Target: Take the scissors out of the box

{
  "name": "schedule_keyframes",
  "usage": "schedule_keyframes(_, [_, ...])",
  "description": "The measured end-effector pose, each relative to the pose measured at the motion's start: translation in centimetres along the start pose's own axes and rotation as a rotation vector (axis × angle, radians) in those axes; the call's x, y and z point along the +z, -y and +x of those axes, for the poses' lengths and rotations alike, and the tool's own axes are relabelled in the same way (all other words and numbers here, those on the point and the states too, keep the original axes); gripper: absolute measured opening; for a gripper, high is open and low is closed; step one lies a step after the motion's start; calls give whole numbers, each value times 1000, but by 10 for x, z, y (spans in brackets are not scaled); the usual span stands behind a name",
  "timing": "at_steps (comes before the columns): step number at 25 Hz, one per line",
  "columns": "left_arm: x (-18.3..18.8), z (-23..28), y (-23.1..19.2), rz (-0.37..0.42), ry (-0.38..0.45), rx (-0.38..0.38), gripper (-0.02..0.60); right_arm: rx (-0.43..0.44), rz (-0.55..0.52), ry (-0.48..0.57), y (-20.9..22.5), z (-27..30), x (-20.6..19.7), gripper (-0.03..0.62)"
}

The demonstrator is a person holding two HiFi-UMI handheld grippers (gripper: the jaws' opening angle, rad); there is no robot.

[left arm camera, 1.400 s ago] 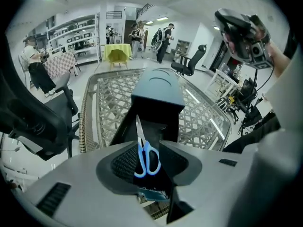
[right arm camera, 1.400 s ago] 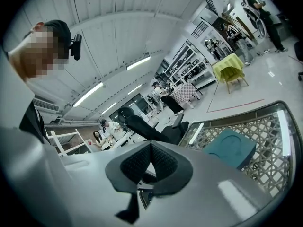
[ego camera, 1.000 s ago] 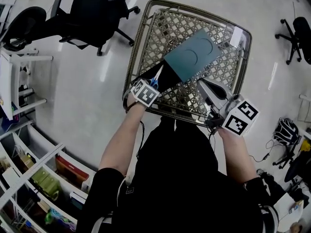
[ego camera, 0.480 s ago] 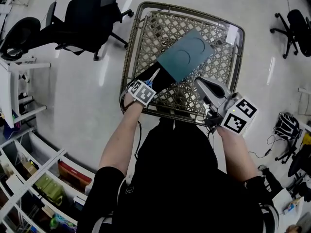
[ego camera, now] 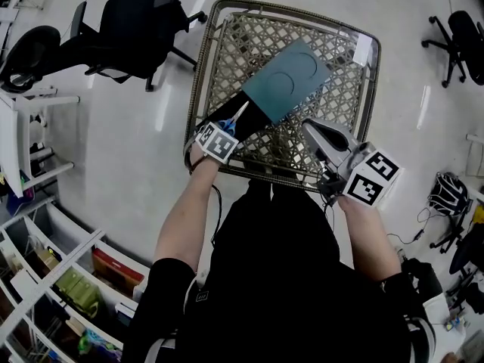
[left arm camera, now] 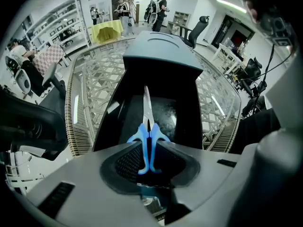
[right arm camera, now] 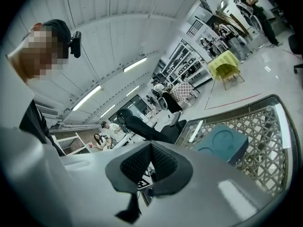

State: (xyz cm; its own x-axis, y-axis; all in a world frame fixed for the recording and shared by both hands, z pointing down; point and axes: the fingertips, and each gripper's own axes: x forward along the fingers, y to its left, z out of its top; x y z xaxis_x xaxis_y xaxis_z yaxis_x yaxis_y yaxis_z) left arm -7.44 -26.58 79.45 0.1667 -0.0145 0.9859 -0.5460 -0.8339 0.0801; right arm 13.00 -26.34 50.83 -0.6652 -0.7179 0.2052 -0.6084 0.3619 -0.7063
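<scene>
Blue-handled scissors (ego camera: 236, 117) lie flat in an open black box (ego camera: 259, 121) on the wicker table, blades pointing toward the teal lid (ego camera: 287, 82). My left gripper (ego camera: 224, 128) points straight down over the handles. In the left gripper view the blue handles (left arm camera: 147, 126) sit between the jaws of the left gripper (left arm camera: 147, 161), which are closing around them; the scissors still rest in the box (left arm camera: 184, 108). My right gripper (ego camera: 310, 128) hovers over the table's near right edge, shut and empty. In the right gripper view the right gripper (right arm camera: 151, 148) shows its pads meeting, with the lid (right arm camera: 221, 143) beyond.
The wicker table (ego camera: 198, 74) has a raised rim all round and a white tag (ego camera: 363, 51) at its far right corner. A black office chair (ego camera: 144, 13) stands on the floor to the left. White shelves (ego camera: 45, 263) fill the lower left.
Both grippers hold the same places relative to the table and box. Only the head view has shifted slightly.
</scene>
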Motion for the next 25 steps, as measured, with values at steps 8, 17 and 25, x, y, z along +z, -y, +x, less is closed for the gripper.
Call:
schedule_keyframes(8, [0,-21,0,-27,43,9,95,21,-20,-9,-9,1,5,11])
schedule_keyframes(17, [-1,-67,2,-54,117,33,95,91,-67,15,-39,15,31,9])
schedule_keyframes(25, [8,-118,-7,-98,266,62,95,112,-110,45,-54,21,54,11])
